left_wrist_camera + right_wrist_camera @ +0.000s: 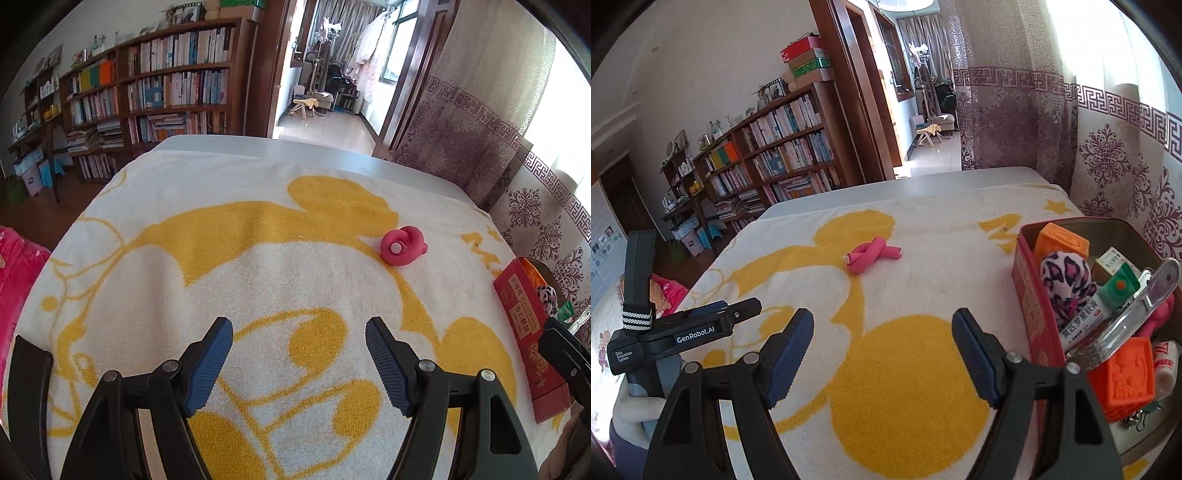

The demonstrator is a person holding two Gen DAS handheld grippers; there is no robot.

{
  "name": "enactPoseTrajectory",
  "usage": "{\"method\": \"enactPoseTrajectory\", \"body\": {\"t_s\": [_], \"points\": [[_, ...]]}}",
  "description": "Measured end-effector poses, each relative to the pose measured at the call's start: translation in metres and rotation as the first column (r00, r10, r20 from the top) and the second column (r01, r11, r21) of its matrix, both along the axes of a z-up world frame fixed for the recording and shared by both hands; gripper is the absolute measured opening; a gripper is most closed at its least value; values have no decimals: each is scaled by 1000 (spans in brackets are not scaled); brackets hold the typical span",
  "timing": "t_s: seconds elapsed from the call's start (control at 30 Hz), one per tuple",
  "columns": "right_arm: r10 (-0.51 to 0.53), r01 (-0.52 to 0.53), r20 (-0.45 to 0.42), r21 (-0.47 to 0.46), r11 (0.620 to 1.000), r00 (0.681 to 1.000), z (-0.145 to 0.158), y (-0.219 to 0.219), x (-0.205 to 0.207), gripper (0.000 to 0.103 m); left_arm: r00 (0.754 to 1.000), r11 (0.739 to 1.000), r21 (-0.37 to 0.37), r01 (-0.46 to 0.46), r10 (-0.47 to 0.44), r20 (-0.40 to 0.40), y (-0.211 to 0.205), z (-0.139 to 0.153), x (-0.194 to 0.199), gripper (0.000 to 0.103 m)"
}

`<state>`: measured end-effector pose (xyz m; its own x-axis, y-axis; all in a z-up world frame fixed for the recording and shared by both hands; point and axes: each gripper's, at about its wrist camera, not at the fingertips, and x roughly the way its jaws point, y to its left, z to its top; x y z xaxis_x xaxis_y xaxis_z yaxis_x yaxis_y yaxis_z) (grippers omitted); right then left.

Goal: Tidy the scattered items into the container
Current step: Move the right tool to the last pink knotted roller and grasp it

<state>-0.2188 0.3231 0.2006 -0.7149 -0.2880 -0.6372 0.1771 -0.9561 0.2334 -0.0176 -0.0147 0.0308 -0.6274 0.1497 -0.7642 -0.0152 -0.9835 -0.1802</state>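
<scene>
A pink twisted foam roller [402,246] lies alone on the white and yellow towel [221,258], far ahead and right of my open, empty left gripper [299,363]. In the right wrist view the roller [872,254] lies ahead and left of centre. My right gripper [882,354] is open and empty above the towel [905,369]. The red box [1025,295] stands just right of it, holding orange blocks [1121,376], a leopard-print item [1065,286], small cartons and a metal clip [1145,306]. The box [524,325] also shows at the right in the left wrist view.
The left gripper [713,321] shows at the left in the right wrist view. The grey table edge [295,151] lies beyond the towel. Bookshelves [147,92] stand behind at the left, patterned curtains [1108,147] at the right. Pink fabric [14,266] lies off the table's left side.
</scene>
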Motion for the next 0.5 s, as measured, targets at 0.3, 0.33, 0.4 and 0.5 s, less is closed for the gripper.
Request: {"method": "enactPoseTrajectory", "body": {"t_s": [0.3, 0.33, 0.4, 0.5], "points": [[28, -28, 95, 5, 1000, 995, -17, -36, -63, 80, 999, 997, 66, -41, 41, 8, -11, -2, 5, 76], [30, -32, 99, 12, 999, 995, -18, -41, -70, 80, 999, 997, 68, -42, 41, 5, -10, -2, 6, 76], [32, -37, 108, 40, 999, 994, -23, -50, -84, 81, 999, 996, 74, -38, 38, 5, -9, -1, 7, 76], [31, -40, 128, 67, 997, 991, -30, -61, -105, 80, 999, 995, 86, -41, 40, 3, -9, -1, 9, 76]]}}
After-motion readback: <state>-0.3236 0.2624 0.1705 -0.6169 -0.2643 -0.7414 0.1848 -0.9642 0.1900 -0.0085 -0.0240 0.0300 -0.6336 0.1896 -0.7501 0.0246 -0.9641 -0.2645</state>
